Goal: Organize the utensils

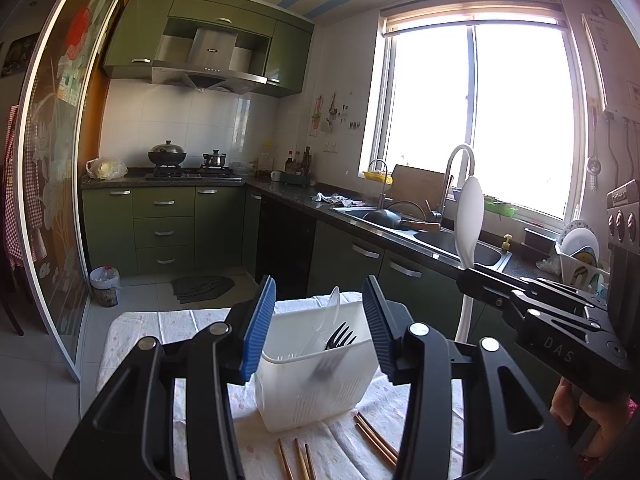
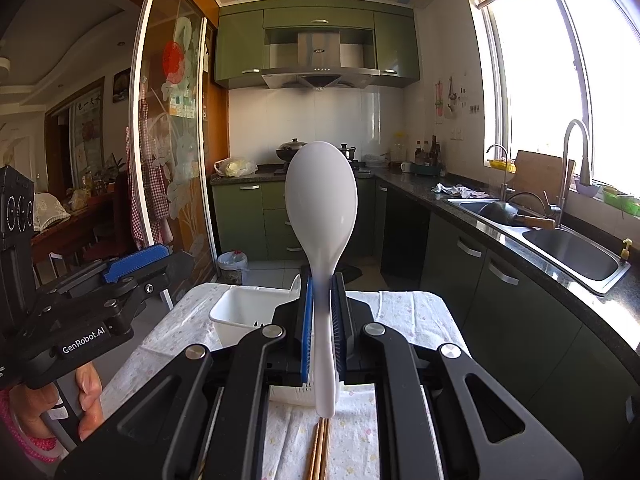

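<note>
in the right wrist view the white utensil basket sits on the cloth-covered table at about ten o'clock from the right gripper, near and lower. that gripper is clamped on the handle of the white rice spoon, whose long axis stands nearly upright, bowl at twelve o'clock. the right hand is the one carrying it. the left gripper has its jaws apart, holding nothing, framing the basket, with chopsticks at six o'clock.
</note>
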`<act>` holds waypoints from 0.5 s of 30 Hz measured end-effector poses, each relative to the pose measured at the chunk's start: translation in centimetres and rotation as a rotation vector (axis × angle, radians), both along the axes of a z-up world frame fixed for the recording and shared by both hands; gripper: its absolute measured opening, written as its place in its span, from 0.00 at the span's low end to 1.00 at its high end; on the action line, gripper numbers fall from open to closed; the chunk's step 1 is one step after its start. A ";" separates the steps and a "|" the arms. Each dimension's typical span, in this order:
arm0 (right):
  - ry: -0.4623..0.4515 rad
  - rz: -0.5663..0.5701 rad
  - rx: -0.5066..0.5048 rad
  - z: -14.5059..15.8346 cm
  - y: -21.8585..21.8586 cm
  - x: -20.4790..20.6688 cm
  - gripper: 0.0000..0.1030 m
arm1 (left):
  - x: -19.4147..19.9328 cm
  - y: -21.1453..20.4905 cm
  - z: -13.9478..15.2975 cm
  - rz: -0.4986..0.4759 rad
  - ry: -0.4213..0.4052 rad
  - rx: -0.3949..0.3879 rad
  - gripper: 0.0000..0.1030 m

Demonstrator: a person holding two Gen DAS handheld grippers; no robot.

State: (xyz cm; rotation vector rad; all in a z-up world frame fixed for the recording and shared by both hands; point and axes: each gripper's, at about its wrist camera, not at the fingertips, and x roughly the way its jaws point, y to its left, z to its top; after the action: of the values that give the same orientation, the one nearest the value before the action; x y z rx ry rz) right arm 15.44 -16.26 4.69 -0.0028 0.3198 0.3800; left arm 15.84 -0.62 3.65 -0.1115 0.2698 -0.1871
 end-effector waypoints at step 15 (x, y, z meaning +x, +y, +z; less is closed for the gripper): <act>-0.170 -0.097 0.011 2.9 0.9 2.3 0.10 | -0.5 0.4 0.1 0.000 -0.005 0.009 0.42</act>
State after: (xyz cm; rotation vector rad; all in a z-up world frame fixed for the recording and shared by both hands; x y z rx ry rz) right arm 17.70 -15.36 7.60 -0.0091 0.1491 0.2835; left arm 15.30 -0.20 3.80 -0.1019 0.2661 -0.1859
